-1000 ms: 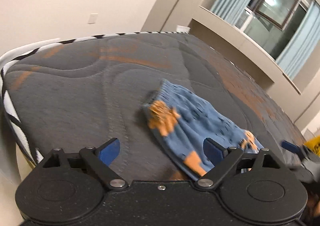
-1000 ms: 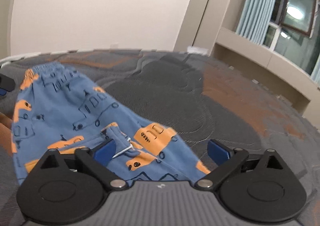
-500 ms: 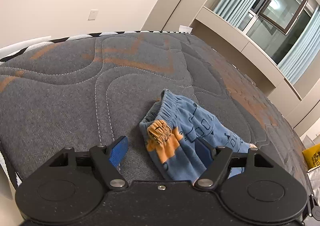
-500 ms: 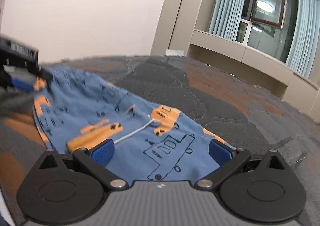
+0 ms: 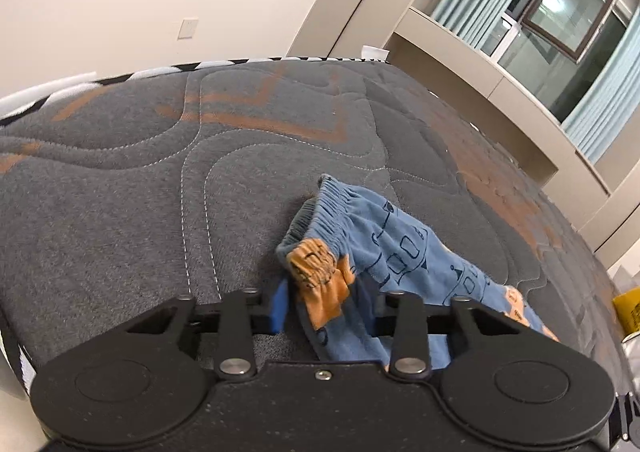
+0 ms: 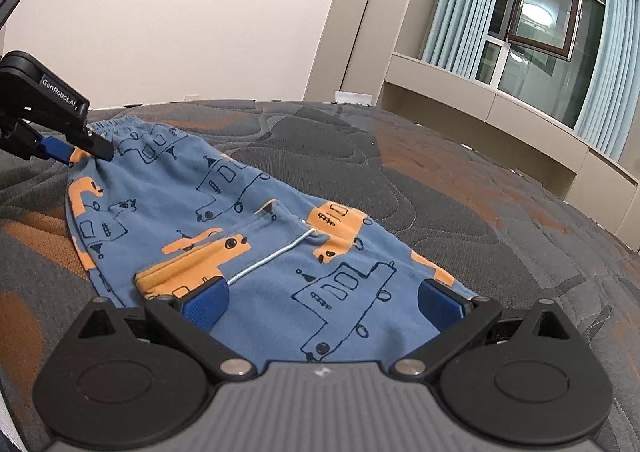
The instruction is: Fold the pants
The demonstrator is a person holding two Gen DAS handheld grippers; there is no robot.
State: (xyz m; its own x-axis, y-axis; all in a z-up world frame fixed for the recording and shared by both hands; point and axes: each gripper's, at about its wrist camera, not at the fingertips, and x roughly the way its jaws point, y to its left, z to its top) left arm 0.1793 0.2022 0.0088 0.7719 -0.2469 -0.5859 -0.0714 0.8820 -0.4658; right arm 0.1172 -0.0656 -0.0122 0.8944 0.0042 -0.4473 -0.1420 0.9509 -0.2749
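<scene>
Blue cotton pants with orange vehicle prints [image 6: 248, 236] lie flat on the grey quilted mattress [image 5: 120, 212]. The left gripper [image 5: 326, 306], jaws having just been closing, pinches the waistband corner. The right gripper [image 6: 324, 300] stands spread over the hem.

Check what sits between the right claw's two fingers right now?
In the right wrist view, the blue pants fill the gap between the right claw's open fingers; no pad presses them.

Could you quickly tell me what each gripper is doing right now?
Left gripper: just been closing, pinching the pants at the waistband.
Right gripper: open over the pants, gripping nothing.
</scene>
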